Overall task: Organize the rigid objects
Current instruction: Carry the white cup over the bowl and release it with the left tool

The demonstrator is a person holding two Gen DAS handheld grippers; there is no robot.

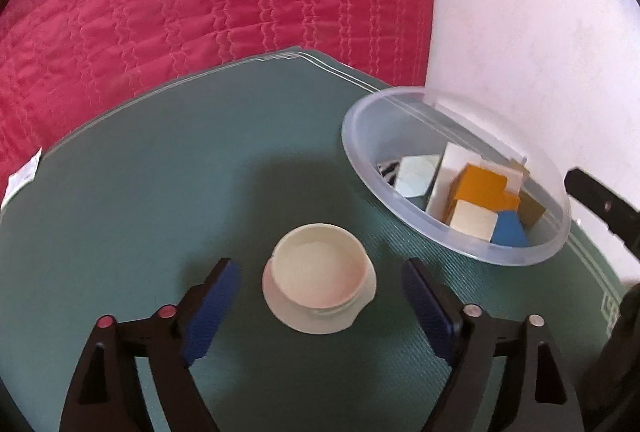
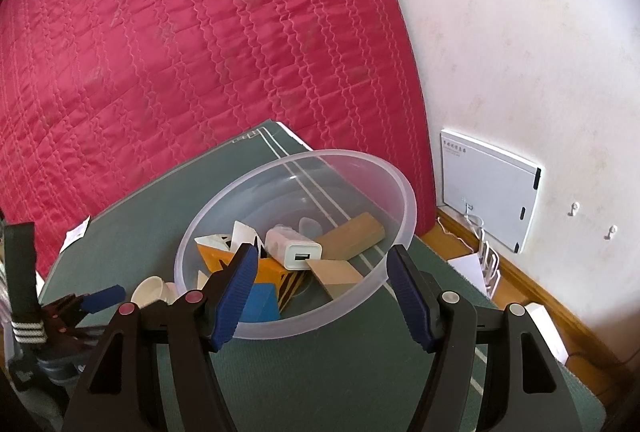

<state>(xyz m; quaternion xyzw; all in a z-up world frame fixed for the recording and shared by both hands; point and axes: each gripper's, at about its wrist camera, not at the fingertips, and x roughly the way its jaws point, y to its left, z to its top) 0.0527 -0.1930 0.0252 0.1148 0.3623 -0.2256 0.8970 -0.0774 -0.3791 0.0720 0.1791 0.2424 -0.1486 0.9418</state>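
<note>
Jaws wide on my left gripper (image 1: 320,292), empty, straddling the cream cup (image 1: 320,278) at frame centre-bottom, apart from both pads. Right gripper (image 2: 322,288) also wide, empty, over the clear bowl (image 2: 400,188), mid-frame. Bowl holds charger (image 2: 292,246), blocks, card pcs. Judging approx. only the cup's left.

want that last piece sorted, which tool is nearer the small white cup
Left. The left tool straddles the white cup, open; the right tool hangs open at the clear bowl.
</note>
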